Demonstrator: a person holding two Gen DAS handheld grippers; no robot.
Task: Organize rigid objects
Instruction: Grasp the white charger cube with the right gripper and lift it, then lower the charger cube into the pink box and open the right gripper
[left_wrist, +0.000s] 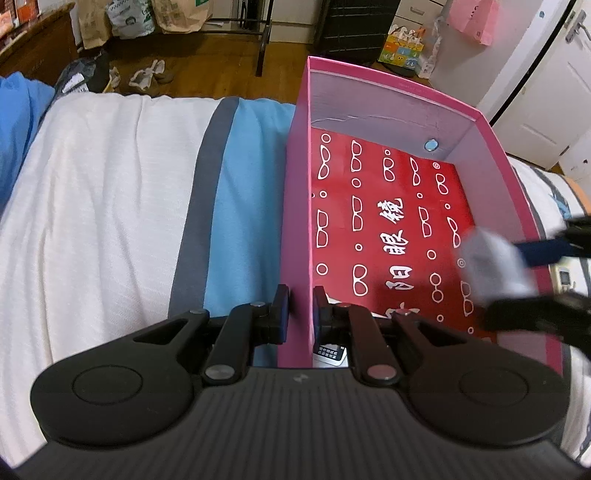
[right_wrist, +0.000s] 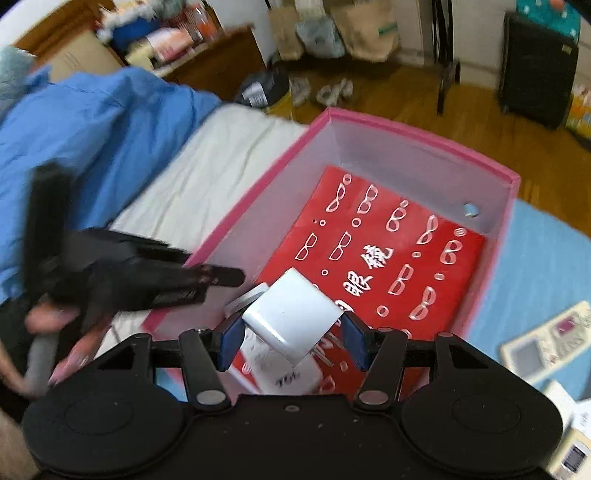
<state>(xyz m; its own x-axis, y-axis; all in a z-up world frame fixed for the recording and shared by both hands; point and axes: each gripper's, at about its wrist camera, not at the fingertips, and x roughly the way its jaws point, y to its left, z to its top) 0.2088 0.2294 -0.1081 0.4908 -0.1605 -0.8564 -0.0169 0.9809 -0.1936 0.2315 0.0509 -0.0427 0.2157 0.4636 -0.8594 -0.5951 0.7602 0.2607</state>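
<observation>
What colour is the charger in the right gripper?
White charger, clearest in the right wrist view.

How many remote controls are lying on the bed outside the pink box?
1 clearly: a white remote on the blue sheet right of the pink box. Other white devices sit at the lower right edge, too cropped to identify.

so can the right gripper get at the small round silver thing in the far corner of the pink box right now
Probably not yet. The right gripper has its jaws around a white plug-in charger block. The round silver disc lies uncovered at the far wall of the pink cardboard box, so the path itself looks free.
</observation>
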